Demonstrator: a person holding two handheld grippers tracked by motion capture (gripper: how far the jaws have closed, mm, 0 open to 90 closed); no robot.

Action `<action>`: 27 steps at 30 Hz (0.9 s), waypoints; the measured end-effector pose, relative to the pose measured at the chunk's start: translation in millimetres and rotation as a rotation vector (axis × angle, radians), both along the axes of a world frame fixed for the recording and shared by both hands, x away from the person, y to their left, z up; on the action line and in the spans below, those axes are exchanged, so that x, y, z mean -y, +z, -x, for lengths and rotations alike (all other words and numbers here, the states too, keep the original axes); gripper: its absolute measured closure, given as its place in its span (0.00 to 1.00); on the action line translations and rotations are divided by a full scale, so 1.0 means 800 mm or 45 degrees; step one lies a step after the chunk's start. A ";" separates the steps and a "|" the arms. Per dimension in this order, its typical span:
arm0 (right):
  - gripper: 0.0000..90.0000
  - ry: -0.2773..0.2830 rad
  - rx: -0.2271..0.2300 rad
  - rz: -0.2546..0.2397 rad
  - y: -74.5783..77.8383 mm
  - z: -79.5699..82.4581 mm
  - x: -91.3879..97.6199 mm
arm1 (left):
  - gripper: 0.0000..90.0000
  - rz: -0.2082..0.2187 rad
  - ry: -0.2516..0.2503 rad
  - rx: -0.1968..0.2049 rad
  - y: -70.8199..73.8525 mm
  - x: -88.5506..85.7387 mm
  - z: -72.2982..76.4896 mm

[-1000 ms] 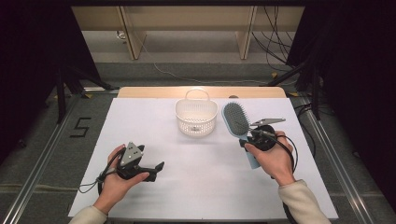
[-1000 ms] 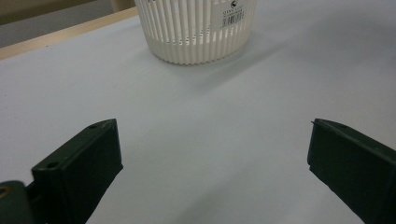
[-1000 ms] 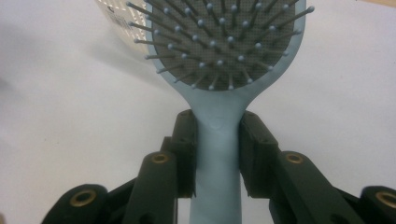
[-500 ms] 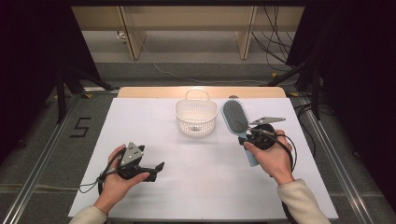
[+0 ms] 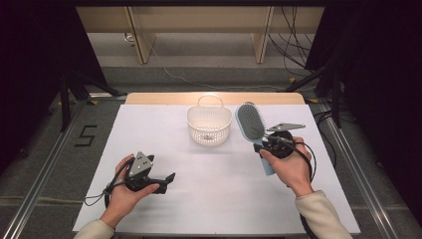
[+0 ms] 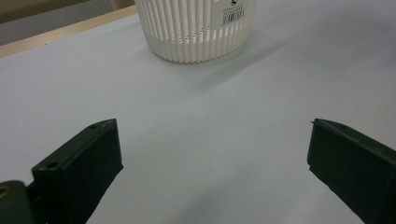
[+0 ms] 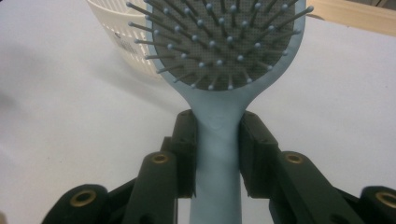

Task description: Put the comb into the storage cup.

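— Nothing has shifted since the earlier frames: the hairbrush (image 5: 253, 128) is kept clamped by its handle in the right claw (image 5: 268, 143), just beside the white basket (image 5: 209, 125).

— And the left claw (image 5: 166, 180)?

— It is held wide apart and empty, low over the counter (image 5: 219, 194). With no motion seen, the brush is judged gripped but not yet carried to the basket.

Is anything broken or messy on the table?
Nothing stands out. The white basket stands upright on the table, unbroken and with nothing spilled. The right gripper grips the blue hairbrush by its neck, and the left gripper is open over bare tabletop.
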State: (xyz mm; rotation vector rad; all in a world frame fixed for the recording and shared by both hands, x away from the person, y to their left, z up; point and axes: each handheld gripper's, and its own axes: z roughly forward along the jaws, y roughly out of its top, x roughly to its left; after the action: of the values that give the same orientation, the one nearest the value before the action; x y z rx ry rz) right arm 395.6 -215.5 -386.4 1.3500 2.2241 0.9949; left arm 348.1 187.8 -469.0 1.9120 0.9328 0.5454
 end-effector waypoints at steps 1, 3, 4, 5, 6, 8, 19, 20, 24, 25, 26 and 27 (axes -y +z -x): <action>0.78 -0.001 0.004 -0.003 0.001 0.000 0.000 | 0.03 -0.001 0.000 0.001 0.000 0.000 0.000; 0.78 -0.002 0.015 -0.008 0.002 0.000 0.000 | 0.03 -0.002 0.000 0.002 0.000 0.000 0.000; 0.78 -0.001 0.022 -0.009 0.003 0.000 0.000 | 0.03 -0.003 -0.002 0.002 0.000 0.000 0.000; 0.78 0.000 0.027 -0.011 0.003 0.000 -0.001 | 0.03 -0.003 -0.002 0.001 0.000 0.000 0.000; 0.78 -0.001 0.028 -0.014 0.004 0.000 -0.001 | 0.03 -0.002 -0.002 0.001 0.000 0.000 0.000; 0.78 0.004 0.033 -0.016 0.005 -0.001 -0.001 | 0.03 -0.001 0.000 0.000 0.000 0.000 0.000; 0.78 0.004 0.074 -0.040 0.012 -0.003 -0.004 | 0.03 -0.002 0.000 0.001 0.000 0.000 0.000; 0.78 0.004 0.078 -0.042 0.013 -0.003 -0.004 | 0.03 0.000 0.000 0.001 0.000 0.000 0.000; 0.78 0.002 0.095 -0.049 0.016 -0.004 -0.005 | 0.03 -0.003 -0.001 -0.001 0.000 0.000 -0.001; 0.78 0.004 0.101 -0.050 0.016 -0.004 -0.005 | 0.03 -0.002 -0.002 0.000 0.000 0.000 0.000; 0.78 0.005 0.103 -0.051 0.017 -0.004 -0.006 | 0.03 -0.002 -0.002 0.000 0.000 0.000 -0.001; 0.78 0.004 0.106 -0.054 0.017 -0.004 -0.006 | 0.03 -0.002 -0.002 0.001 0.000 0.000 -0.001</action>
State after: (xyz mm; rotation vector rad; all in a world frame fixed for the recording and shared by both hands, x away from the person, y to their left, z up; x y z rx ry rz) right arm 399.0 -210.7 -372.8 1.2987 2.1563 1.0850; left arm 348.5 187.7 -469.1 1.9140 0.9308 0.5460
